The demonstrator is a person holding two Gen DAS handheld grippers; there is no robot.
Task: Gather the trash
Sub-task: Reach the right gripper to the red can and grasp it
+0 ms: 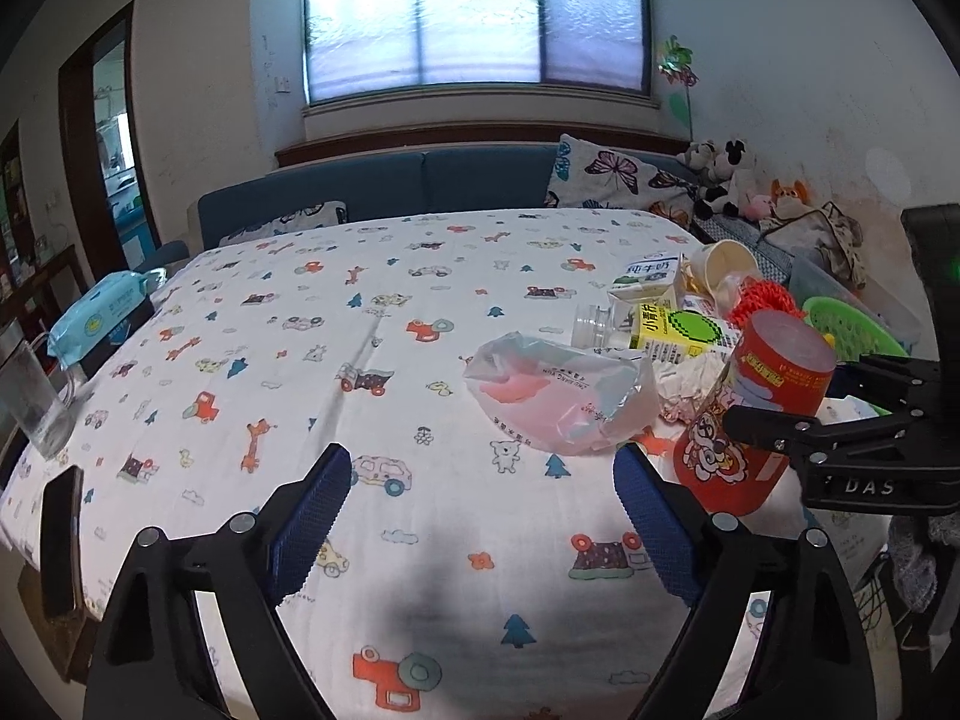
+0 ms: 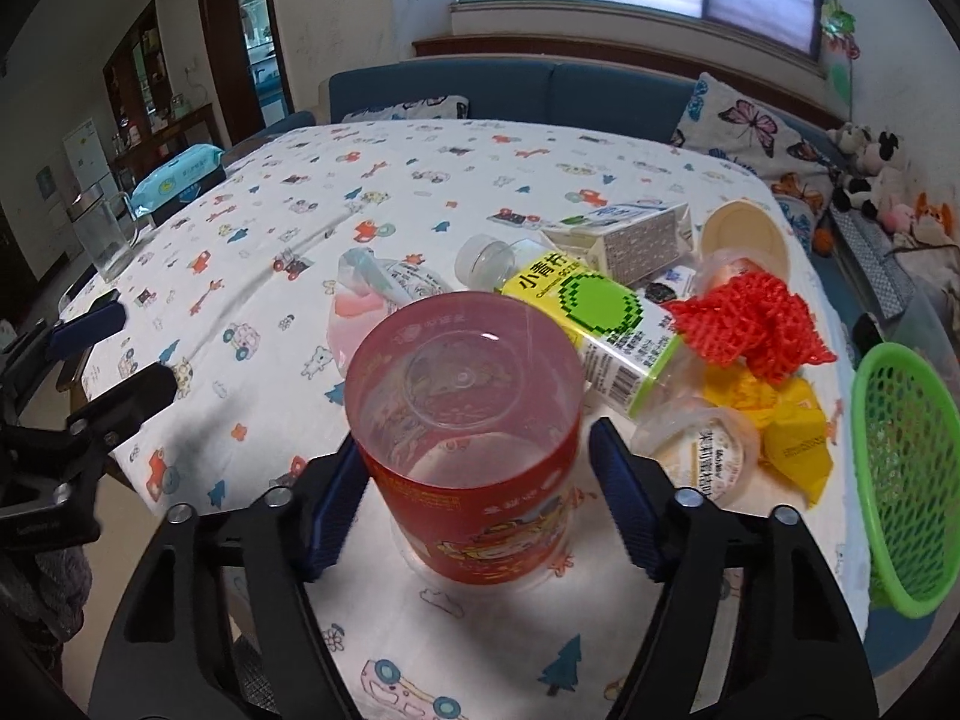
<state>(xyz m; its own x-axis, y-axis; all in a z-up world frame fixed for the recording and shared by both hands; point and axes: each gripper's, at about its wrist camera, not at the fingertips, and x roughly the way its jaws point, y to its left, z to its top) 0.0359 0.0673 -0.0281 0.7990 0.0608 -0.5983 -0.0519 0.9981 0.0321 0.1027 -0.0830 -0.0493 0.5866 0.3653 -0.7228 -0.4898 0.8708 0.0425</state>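
Note:
A red printed plastic cup (image 2: 474, 462) stands upright near the table's front right edge. My right gripper (image 2: 477, 444) straddles it: the left pad lies against its wall and a thin gap shows at the right pad. Behind the cup lies a heap of trash: a pink plastic bag (image 1: 552, 396), a clear bottle with a yellow label (image 2: 576, 312), a milk carton (image 2: 624, 234), a paper cup (image 2: 744, 234), red foam netting (image 2: 750, 324) and a yellow wrapper (image 2: 792, 438). My left gripper (image 1: 480, 462) hovers open over bare cloth just in front of the pink bag.
A green mesh basket (image 2: 906, 480) sits at the table's right edge. On the far left are a glass jug (image 1: 36, 402), a blue wet-wipe pack (image 1: 102, 318) and a dark phone (image 1: 60, 540). A blue sofa (image 1: 372, 192) runs behind the table.

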